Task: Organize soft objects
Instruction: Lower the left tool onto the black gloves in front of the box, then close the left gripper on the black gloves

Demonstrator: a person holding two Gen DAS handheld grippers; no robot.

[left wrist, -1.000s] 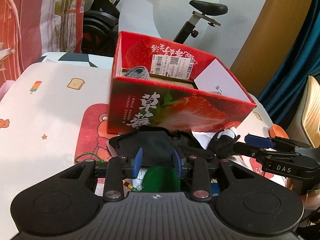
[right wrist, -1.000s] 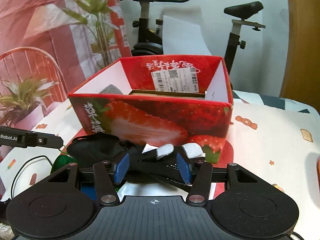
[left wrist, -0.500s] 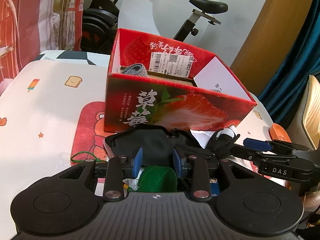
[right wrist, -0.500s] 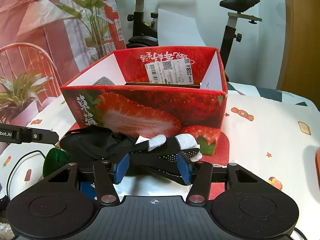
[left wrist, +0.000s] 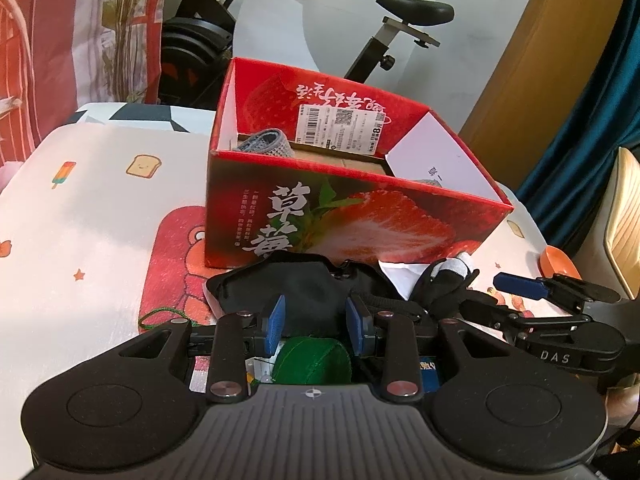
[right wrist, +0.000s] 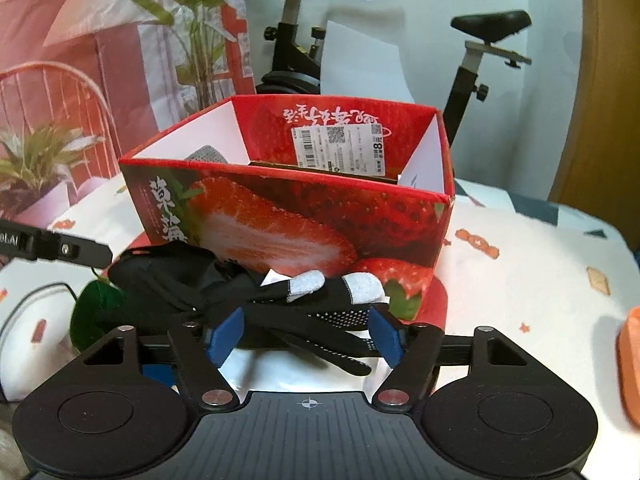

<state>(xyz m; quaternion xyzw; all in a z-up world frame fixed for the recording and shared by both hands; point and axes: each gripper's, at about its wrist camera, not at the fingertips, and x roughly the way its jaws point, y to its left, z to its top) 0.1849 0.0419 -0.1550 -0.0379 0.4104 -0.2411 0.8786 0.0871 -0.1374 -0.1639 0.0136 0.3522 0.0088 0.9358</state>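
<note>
A red strawberry box (left wrist: 340,216) stands open on the table and also shows in the right wrist view (right wrist: 304,216). A grey knitted item (left wrist: 264,142) lies inside it at the left. In front of the box lies a black cloth pouch (left wrist: 288,284), a black glove with grey-white tips (right wrist: 316,296) and a green felt piece (left wrist: 312,360). My left gripper (left wrist: 315,322) is open, above the green piece and just short of the pouch. My right gripper (right wrist: 305,334) is open, its pads on either side of the glove's black part.
A red bear mat (left wrist: 176,264) lies under the box on a white patterned tablecloth (left wrist: 80,220). An orange object (left wrist: 558,260) sits at the table's right edge. An exercise bike (right wrist: 480,60) and a plant (right wrist: 32,164) stand behind.
Both grippers have risen and drawn slightly back, so the box looks lower and more of its inside shows. The jaws stayed open and nothing was picked up.
</note>
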